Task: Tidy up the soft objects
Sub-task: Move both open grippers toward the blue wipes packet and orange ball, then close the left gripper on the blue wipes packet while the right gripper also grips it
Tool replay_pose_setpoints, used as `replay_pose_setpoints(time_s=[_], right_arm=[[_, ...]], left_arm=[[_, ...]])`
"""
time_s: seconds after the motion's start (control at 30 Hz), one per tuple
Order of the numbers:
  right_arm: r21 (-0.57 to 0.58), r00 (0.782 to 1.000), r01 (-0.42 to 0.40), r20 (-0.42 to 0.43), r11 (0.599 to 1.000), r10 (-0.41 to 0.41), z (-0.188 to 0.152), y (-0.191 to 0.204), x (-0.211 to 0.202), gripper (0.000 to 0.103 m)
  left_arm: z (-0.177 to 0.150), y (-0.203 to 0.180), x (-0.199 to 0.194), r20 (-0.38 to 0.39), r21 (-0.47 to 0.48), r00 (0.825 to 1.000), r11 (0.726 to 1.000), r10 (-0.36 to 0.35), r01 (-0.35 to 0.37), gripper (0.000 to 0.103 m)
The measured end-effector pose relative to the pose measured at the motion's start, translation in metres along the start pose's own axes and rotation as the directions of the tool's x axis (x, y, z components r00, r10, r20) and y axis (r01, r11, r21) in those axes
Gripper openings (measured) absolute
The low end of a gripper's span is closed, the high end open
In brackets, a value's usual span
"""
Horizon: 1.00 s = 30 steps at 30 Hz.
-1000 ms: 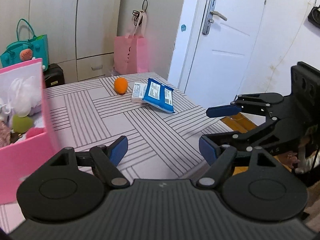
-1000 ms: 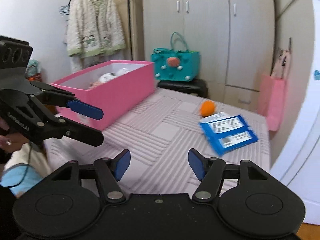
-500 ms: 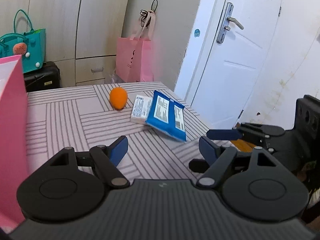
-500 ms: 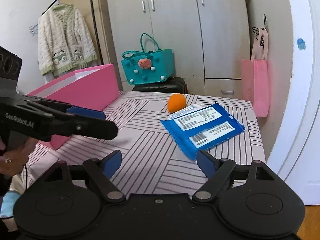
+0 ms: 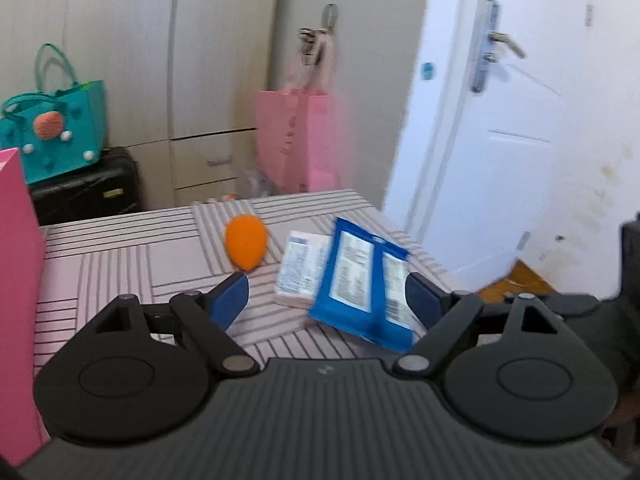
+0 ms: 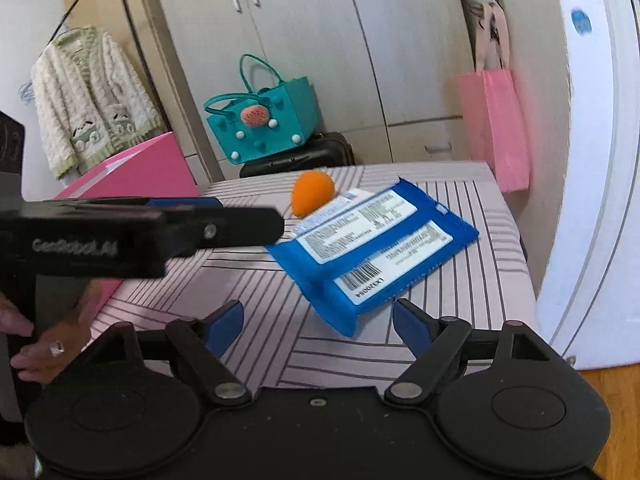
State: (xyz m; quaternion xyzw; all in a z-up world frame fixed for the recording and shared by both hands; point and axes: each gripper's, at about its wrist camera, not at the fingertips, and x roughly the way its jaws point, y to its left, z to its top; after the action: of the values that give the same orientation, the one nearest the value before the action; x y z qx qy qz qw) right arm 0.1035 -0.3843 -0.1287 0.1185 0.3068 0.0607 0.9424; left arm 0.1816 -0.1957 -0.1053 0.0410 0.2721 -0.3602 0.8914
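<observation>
A blue wipes pack [image 5: 360,288] [image 6: 372,240] lies on the striped table [image 5: 120,264], overlapping a smaller white pack [image 5: 298,272] [image 6: 348,200]. An orange soft egg-shaped ball [image 5: 245,246] [image 6: 312,196] rests just behind them. My left gripper [image 5: 326,298] hovers just short of the blue pack; its jaws are opening, with nothing pressed between them. My right gripper [image 6: 318,320] is open in front of the pack's near corner and is also empty. In the right wrist view the left gripper [image 6: 240,216] reaches in from the left, level with the ball. The pink box [image 5: 16,260] [image 6: 132,172] stands at the left.
A teal bag [image 5: 60,132] [image 6: 264,120] sits on a black suitcase [image 5: 84,188] behind the table. A pink paper bag [image 5: 296,140] [image 6: 496,128] hangs by the wardrobe. The white door [image 5: 500,140] is close to the table's right edge. A cardigan [image 6: 88,100] hangs at the far left.
Both grippers have moved forward and down toward the packs, which now look larger. The pink box has slid off to the left of both views. Both pairs of jaws stand wider.
</observation>
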Motion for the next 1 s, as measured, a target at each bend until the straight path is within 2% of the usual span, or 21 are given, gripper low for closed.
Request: replay_pose_setpoints(time_s=[0.07, 0.13, 0.23, 0.27, 0.33, 0.47, 0.5, 0.53, 0.57, 0.6, 0.7, 0.77, 0.9, 1.0], right_arm=[[0.036, 1.0, 0.001, -0.013, 0.999, -0.001, 0.001, -0.006, 0.005, 0.085], [0.075, 1.0, -0.006, -0.018, 0.997, 0.008, 0.004, -0.011, 0.008, 0.084], [0.065, 1.0, -0.002, -0.031, 0.998, 0.005, 0.008, -0.013, 0.012, 0.079], [0.063, 0.999, 0.003, -0.034, 0.998, -0.001, 0.009, -0.014, 0.013, 0.079], [0.067, 0.999, 0.003, -0.032, 0.998, -0.001, 0.01, -0.016, 0.014, 0.074], [0.06, 1.0, 0.02, -0.012, 0.998, -0.019, 0.007, -0.017, 0.014, 0.064], [0.053, 1.0, 0.022, -0.006, 0.998, -0.022, 0.006, -0.017, 0.014, 0.063], [0.045, 1.0, 0.026, 0.0, 0.999, -0.026, 0.005, -0.016, 0.013, 0.06], [0.041, 1.0, 0.029, 0.003, 0.999, -0.029, 0.004, -0.016, 0.012, 0.059], [0.047, 1.0, 0.025, 0.007, 0.999, -0.025, 0.003, -0.017, 0.011, 0.056], [0.117, 1.0, -0.006, 0.025, 0.993, 0.003, 0.001, -0.028, 0.006, 0.05], [0.125, 1.0, -0.008, 0.029, 0.992, 0.005, 0.0, -0.03, 0.005, 0.048], [0.067, 0.999, 0.024, 0.029, 0.997, -0.026, -0.002, -0.02, 0.005, 0.045], [0.024, 0.998, 0.05, 0.029, 0.998, -0.051, -0.003, -0.012, 0.005, 0.045]], left_arm=[[0.001, -0.001, 0.007, -0.005, -0.006, 1.0, 1.0, 0.027, -0.027, 0.085], [0.003, 0.002, 0.017, -0.036, -0.045, 0.999, 0.999, 0.018, -0.02, 0.084], [0.007, 0.003, 0.028, -0.045, -0.085, 0.999, 0.996, -0.004, 0.0, 0.08], [0.008, 0.003, 0.031, -0.041, -0.089, 0.999, 0.996, -0.007, 0.004, 0.078], [0.007, 0.003, 0.038, -0.044, -0.107, 0.999, 0.994, -0.015, 0.01, 0.068], [0.002, 0.008, 0.051, -0.079, -0.172, 0.995, 0.984, -0.057, 0.043, 0.059], [0.0, 0.008, 0.053, -0.076, -0.174, 0.995, 0.984, -0.059, 0.045, 0.053], [-0.001, 0.007, 0.052, -0.067, -0.165, 0.996, 0.985, -0.06, 0.048, 0.035], [-0.002, 0.007, 0.052, -0.066, -0.159, 0.995, 0.985, -0.073, 0.062, 0.024], [-0.003, 0.008, 0.052, -0.075, -0.164, 0.993, 0.983, -0.092, 0.079, 0.02], [-0.007, 0.008, 0.051, -0.079, -0.143, 0.991, 0.985, -0.107, 0.095, 0.02], [-0.009, 0.003, 0.051, -0.078, -0.126, 0.993, 0.989, -0.093, 0.083, 0.02], [-0.011, -0.001, 0.052, -0.072, -0.141, 0.994, 0.988, -0.077, 0.066, 0.023], [-0.011, -0.001, 0.048, -0.123, -0.17, 0.99, 0.985, -0.062, 0.041, 0.023]])
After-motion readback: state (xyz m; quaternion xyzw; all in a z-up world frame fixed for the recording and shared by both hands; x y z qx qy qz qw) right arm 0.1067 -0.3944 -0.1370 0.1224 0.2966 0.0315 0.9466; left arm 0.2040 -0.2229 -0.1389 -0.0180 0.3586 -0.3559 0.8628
